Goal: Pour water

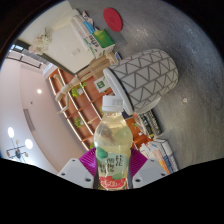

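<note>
From the gripper view, we had the bottle [112, 140] clamped between the gripper's [112, 168] pink pads [91, 160], cap still on, raised in front of shelves [80, 95] and a patterned cushion [148, 75]. No cup showed; we judged uncapping and a slow tilt came next.

Scene brightly, evenly lit by round ceiling lights [14, 133]; heavy fisheye curvature seen toward edges; background slightly softened; faint glare noted on clear plastic bottle [112, 145].
</note>
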